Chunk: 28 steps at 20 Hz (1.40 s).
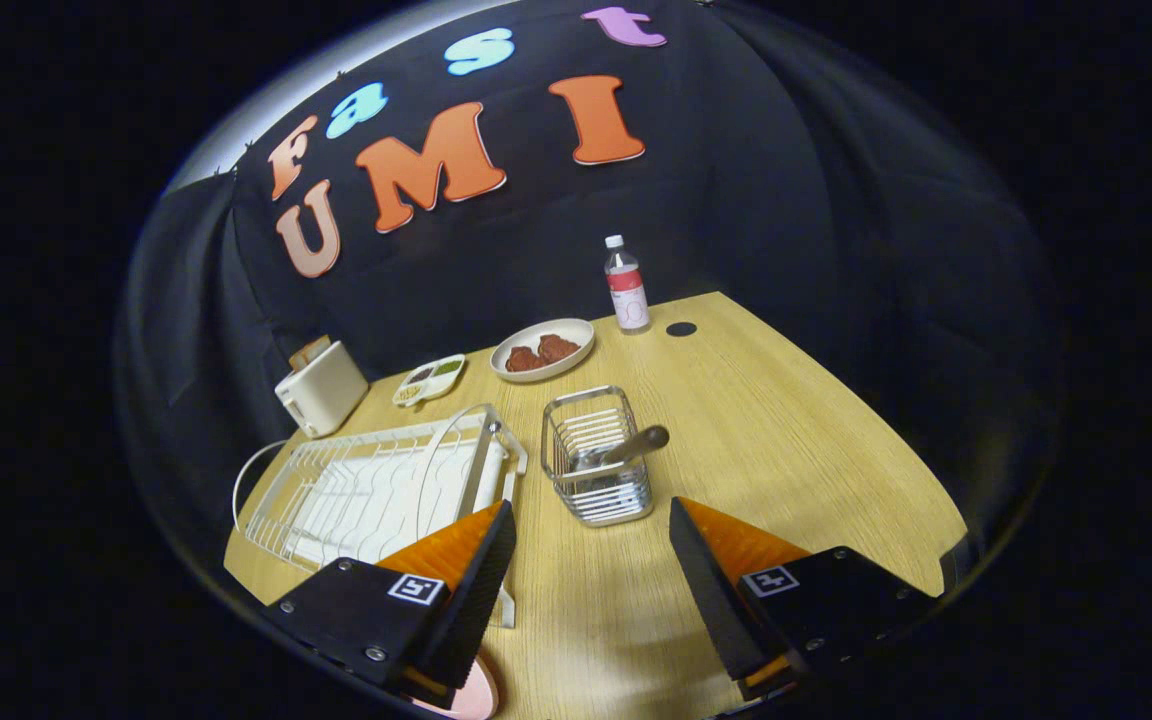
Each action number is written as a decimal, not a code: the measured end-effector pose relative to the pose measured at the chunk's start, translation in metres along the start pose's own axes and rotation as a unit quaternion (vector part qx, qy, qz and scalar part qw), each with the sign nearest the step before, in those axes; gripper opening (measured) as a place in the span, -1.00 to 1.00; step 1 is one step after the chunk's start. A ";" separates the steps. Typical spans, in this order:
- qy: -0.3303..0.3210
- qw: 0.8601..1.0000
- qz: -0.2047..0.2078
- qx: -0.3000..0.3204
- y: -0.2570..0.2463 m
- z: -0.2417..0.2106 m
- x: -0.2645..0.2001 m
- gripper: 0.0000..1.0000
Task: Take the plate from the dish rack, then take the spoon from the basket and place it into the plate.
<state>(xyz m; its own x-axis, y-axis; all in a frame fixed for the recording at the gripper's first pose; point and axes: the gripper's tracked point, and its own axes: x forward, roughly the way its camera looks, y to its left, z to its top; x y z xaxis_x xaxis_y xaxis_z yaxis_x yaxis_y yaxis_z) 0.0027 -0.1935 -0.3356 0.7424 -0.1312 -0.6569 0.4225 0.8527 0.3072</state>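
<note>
Gripper [591, 520], lower centre of the frame: fingers spread wide, holding nothing, above a wooden table [786, 450]. Beneath the left finger, at the bottom edge, shows part of one pink plate [476, 700]. Just ahead, between the fingertips, stands one wire basket [596, 470] with one spoon [626, 447] leaning in it, handle up to the right. Left of the basket sits one white dish rack [376, 490], its near corner hidden by the left finger. Beyond, toward the frame's middle: one dish of brown food [542, 350], one small sectioned tray [429, 379], one toaster [321, 388], one bottle [626, 285]. Nothing stands between fingers and basket.
</note>
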 end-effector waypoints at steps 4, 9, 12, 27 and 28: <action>-0.022 0.999 -0.020 0.013 -0.018 0.014 0.028 0.84; -0.029 0.999 -0.027 0.027 -0.022 0.017 0.059 0.32; -0.028 0.998 -0.027 0.041 -0.022 0.016 0.068 -0.07; -0.078 0.996 -0.036 -0.001 0.003 0.070 0.059 -0.72; -0.082 0.996 -0.036 -0.005 0.006 0.076 0.056 -0.72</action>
<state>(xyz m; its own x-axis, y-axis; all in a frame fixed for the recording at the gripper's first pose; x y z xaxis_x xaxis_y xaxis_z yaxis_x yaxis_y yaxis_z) 0.0862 -0.2340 -0.3179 0.7862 -0.2725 -0.5547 0.4728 0.8431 0.2560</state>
